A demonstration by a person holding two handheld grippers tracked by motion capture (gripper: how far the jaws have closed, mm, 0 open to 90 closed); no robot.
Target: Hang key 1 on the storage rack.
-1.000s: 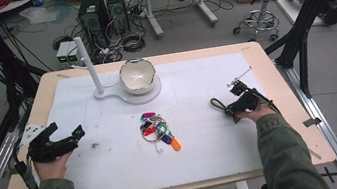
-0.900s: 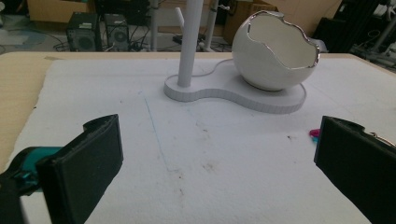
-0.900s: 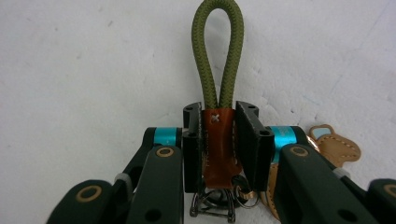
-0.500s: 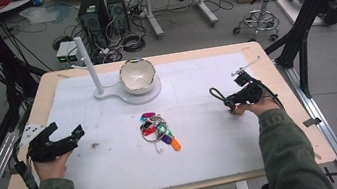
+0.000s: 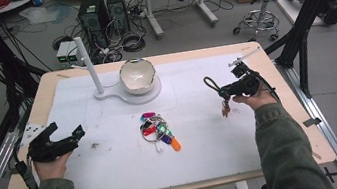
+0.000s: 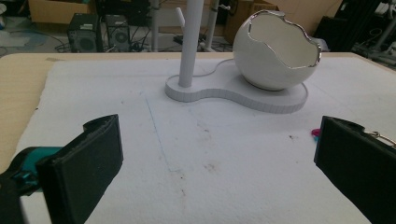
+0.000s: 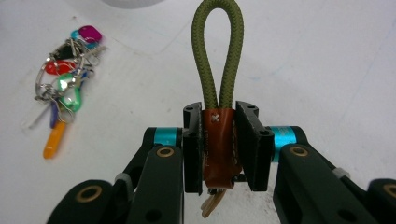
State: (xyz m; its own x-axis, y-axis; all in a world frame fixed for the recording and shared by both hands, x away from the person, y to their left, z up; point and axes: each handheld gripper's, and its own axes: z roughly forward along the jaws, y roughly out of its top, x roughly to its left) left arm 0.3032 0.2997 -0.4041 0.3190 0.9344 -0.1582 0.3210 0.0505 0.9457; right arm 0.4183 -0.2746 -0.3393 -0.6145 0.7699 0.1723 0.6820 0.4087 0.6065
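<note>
My right gripper (image 7: 219, 145) is shut on the brown leather tab (image 7: 217, 140) of a keychain. Its olive cord loop (image 7: 219, 56) sticks out past the jaws. In the high view this gripper (image 5: 227, 90) is held above the table's right side, with the cord loop (image 5: 212, 84) pointing left and small keys (image 5: 225, 111) dangling beneath. A bunch of colourful keys (image 5: 157, 129) lies on the white mat mid-table, also seen as the key bunch (image 7: 65, 84) in the right gripper view. My left gripper (image 5: 66, 131) rests open at the left with nothing between its jaws.
A white stand (image 5: 105, 92) with an upright post (image 6: 191, 42) and a cracked-egg-shaped white bowl (image 6: 275, 51) sits at the back of the mat (image 5: 204, 144). A pink key fob (image 6: 315, 134) peeks beside the left gripper's far jaw. Bare wooden table edge (image 5: 38, 114) surrounds the mat.
My right hand has risen with the keychain, lifting its keys off the mat. The left hand and the key bunch have stayed put.
</note>
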